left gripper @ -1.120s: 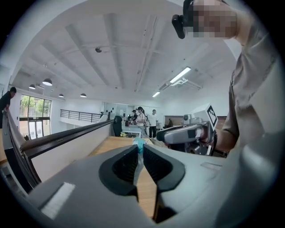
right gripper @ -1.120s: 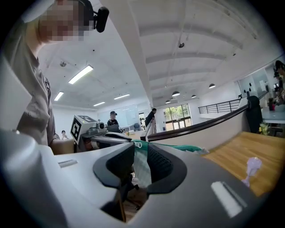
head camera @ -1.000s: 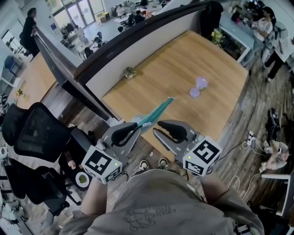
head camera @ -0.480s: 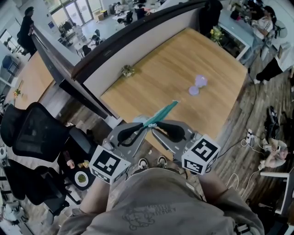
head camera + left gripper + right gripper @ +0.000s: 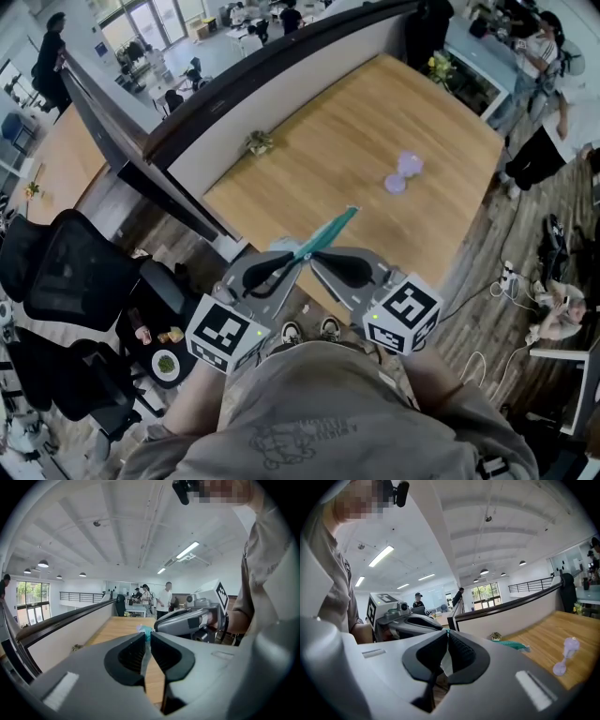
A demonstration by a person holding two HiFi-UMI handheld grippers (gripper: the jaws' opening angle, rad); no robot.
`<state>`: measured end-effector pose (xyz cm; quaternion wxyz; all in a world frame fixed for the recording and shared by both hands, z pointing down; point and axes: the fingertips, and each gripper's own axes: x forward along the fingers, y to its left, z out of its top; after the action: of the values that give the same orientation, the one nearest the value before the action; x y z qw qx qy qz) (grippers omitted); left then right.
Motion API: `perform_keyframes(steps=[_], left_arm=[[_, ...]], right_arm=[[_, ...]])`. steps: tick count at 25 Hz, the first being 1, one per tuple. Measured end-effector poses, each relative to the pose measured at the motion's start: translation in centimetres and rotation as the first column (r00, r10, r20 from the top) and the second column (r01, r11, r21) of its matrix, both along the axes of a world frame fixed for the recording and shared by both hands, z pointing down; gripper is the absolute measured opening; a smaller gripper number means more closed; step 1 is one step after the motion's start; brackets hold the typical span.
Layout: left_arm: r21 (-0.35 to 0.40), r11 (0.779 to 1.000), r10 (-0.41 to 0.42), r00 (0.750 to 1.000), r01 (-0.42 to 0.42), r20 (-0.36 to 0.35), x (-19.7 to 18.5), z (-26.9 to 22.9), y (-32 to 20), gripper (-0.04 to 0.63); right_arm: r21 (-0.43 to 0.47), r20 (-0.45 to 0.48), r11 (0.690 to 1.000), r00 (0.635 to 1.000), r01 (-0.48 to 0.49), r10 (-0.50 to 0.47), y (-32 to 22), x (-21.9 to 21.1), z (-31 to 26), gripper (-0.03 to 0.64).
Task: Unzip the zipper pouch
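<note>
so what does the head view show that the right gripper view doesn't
Only head view: the black office chair and the person's shoes. Only right gripper view: the right claw has just been closing, its pads pinching a thin pale strip, plus ceiling lights. Both: the teal pouch, left claw, wooden table, purple object.

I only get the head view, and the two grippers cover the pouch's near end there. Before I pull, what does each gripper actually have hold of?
Observer: In the left gripper view, the left gripper is shut on the thin near edge of the zipper pouch.
Operator: And the right one?
Observer: In the right gripper view, the right gripper has just been closing. Its pads now meet on a small teal bit of the pouch at the tips, possibly the zipper pull.
</note>
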<state>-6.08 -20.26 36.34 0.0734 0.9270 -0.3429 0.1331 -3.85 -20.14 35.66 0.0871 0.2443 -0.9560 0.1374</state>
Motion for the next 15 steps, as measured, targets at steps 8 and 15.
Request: perform_keyframes(steps=[8,15], left_arm=[[-0.012,1.0,0.026,1.0,-0.026,-0.016,0.0,-0.1,0.1,0.035],[-0.013,0.999,0.049,0.998,-0.049,-0.037,-0.3,-0.5,0.8,0.034]], right_arm=[[-0.01,0.0,1.0,1.0,-0.027,0.027,-0.5,0.4,-0.2,0.015],[0.018,-0.04,0.981,0.98,-0.194,0.195,-4.1,5.8,-0.3,0.014]])
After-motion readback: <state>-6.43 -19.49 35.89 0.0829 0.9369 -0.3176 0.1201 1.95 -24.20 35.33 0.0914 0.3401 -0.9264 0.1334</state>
